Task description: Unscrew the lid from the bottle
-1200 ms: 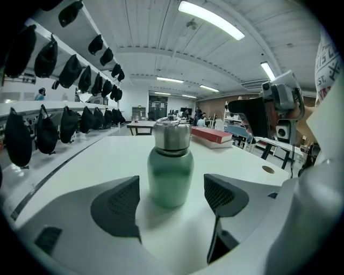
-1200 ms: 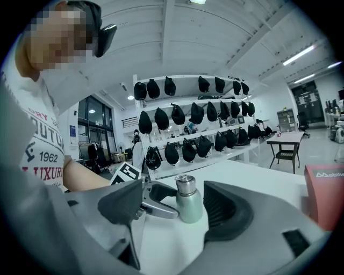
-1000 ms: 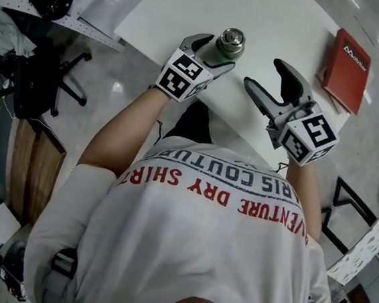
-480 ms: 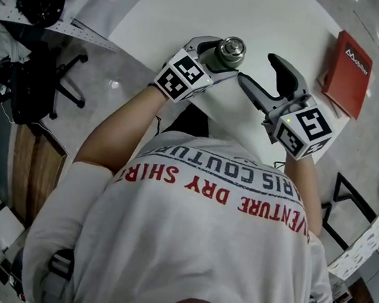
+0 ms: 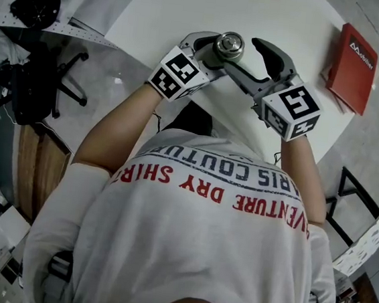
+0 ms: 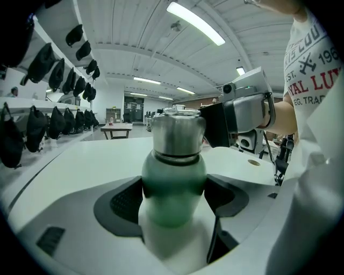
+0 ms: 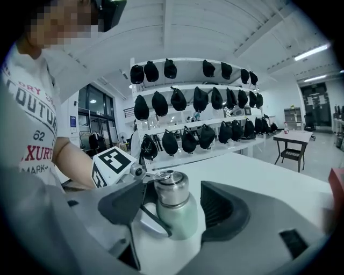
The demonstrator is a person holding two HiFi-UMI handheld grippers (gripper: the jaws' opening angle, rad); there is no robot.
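A green bottle [image 5: 221, 55] with a steel lid [image 5: 228, 44] stands on the white table [image 5: 291, 17] near its front edge. My left gripper [image 5: 215, 55] is shut on the bottle's green body [image 6: 173, 182], a dark pad pressed on each side under the lid [image 6: 177, 134]. From the right, my right gripper [image 5: 243, 53] is open, with one jaw on each side of the bottle's top. In the right gripper view the lid [image 7: 171, 189] sits between the pads [image 7: 223, 207], closer to the left one, with a gap to the right one.
A red book [image 5: 354, 67] lies at the table's right side. A black office chair [image 5: 45, 82] stands on the floor to the left. Shelves of black caps [image 7: 193, 102] line the far wall. The person's torso is close to the table's front edge.
My right gripper has moved left and forward from open table space until its open jaws straddle the bottle's top. The left gripper has kept its hold on the bottle.
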